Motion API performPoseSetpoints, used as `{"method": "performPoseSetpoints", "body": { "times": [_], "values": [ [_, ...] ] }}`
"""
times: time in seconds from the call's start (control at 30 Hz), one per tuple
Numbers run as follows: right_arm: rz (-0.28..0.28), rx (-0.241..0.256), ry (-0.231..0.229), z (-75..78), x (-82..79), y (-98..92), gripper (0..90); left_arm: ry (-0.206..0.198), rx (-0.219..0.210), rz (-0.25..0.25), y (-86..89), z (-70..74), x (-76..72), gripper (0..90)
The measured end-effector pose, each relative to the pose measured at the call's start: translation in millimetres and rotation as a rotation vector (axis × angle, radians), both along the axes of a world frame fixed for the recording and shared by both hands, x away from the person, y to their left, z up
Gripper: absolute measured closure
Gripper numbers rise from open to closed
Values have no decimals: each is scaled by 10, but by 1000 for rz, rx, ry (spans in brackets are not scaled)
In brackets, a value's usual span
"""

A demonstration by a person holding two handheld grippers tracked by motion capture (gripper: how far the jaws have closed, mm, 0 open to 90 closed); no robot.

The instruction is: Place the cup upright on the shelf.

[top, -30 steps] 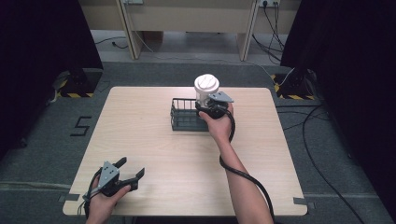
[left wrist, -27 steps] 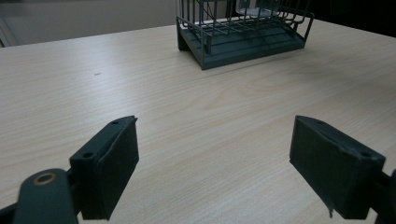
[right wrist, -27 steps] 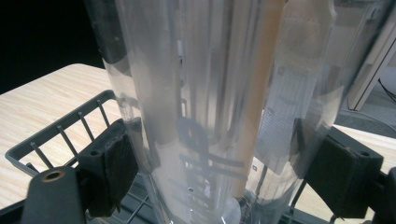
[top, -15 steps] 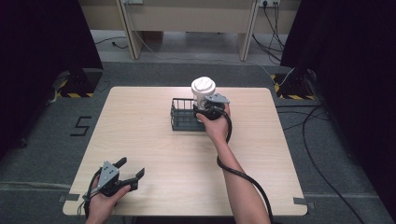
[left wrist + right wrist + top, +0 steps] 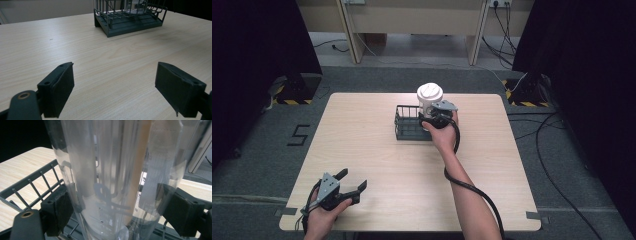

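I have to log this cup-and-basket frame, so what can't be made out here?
- High view: the right gripper and hand cover the cup's lower part, so whether it touches the basket floor is unclear.
- Right gripper view: the cup's top and base are cut off by the edges.
- Left gripper view: the basket's top is cut off.

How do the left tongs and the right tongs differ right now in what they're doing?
The left tongs stand open with nothing between their jaws, while the right tongs are shut on the clear cup with the white lid. The left tongs sit at the near left corner of the table, far from the wire basket; the right tongs are at the basket, holding the cup at its right end. Both are hand-held, with black jaws.
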State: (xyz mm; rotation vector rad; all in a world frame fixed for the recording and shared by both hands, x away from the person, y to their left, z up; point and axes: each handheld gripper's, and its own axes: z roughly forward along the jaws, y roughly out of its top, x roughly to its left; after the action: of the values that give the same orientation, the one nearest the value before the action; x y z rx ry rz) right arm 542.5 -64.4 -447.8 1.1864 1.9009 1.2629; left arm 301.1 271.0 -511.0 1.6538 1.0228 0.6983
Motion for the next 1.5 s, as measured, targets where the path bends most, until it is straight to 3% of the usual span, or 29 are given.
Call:
{"method": "performPoseSetpoints", "body": {
  "times": [0.37,0.7,1.5],
  "values": [
    [10,-16,4,-2,-21,-18,172,2,0,0,-2,-2,3,152],
    [17,6,-6,-3,-85,-67,159,3,0,-2,-4,-3,4,152],
    [29,-11,-3,161,-347,-250,158,3,6,-2,-9,-5,4,152]
  ]
}}
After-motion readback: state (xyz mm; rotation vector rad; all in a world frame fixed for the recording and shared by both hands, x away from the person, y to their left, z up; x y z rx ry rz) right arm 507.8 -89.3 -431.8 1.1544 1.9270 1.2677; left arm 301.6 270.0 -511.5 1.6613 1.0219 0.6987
